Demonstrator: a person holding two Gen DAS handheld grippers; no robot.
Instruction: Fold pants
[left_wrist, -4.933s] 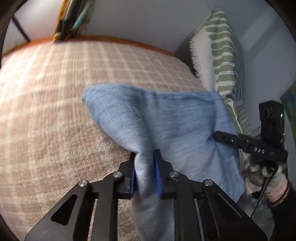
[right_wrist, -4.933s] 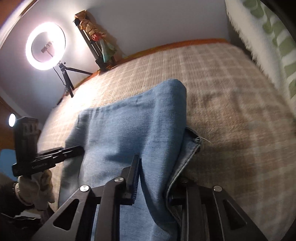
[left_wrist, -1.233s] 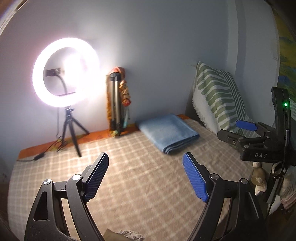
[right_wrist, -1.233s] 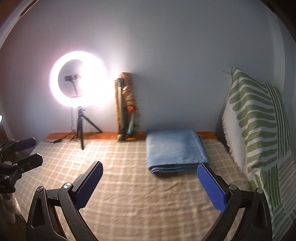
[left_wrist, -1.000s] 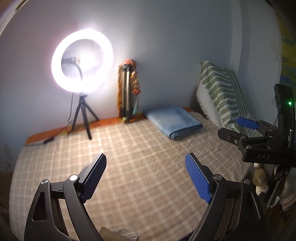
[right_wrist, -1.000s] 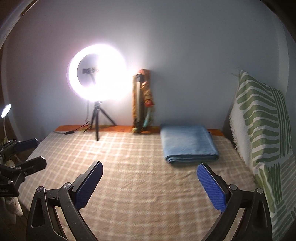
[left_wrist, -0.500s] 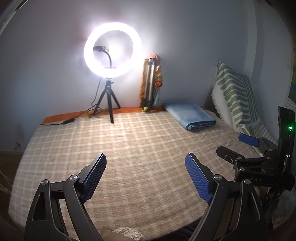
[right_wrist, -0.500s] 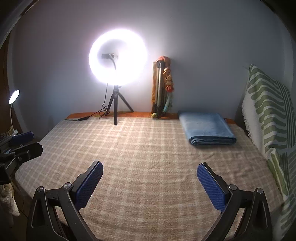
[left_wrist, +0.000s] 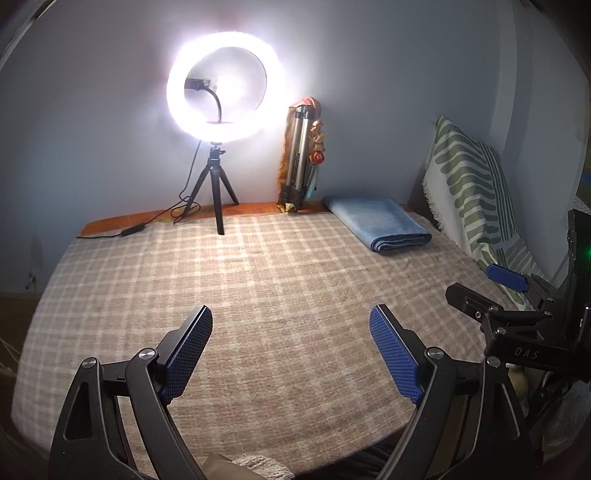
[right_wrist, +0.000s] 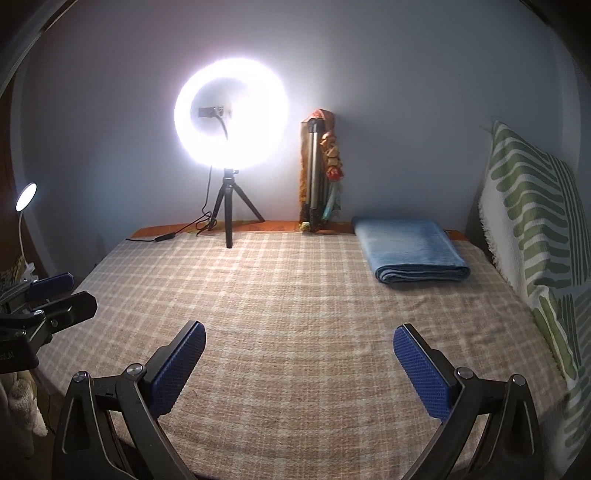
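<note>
left gripper (left_wrist: 291, 325): jaws wide, empty, above checked beige bedspread (left_wrist: 258, 288) | right gripper (right_wrist: 299, 341): wide, empty | folded blue denim pants (right_wrist: 410, 251): upper right, untouched, well apart

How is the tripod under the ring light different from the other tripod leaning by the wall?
The ring light tripod stands with its black legs spread on the bed, bearing the lit ring; the folded tripod leans upright against the wall with its silvery legs closed, bearing no light. A cable runs from the first; coloured cloth hangs on the second. Both stand at the bed's far edge.
</note>
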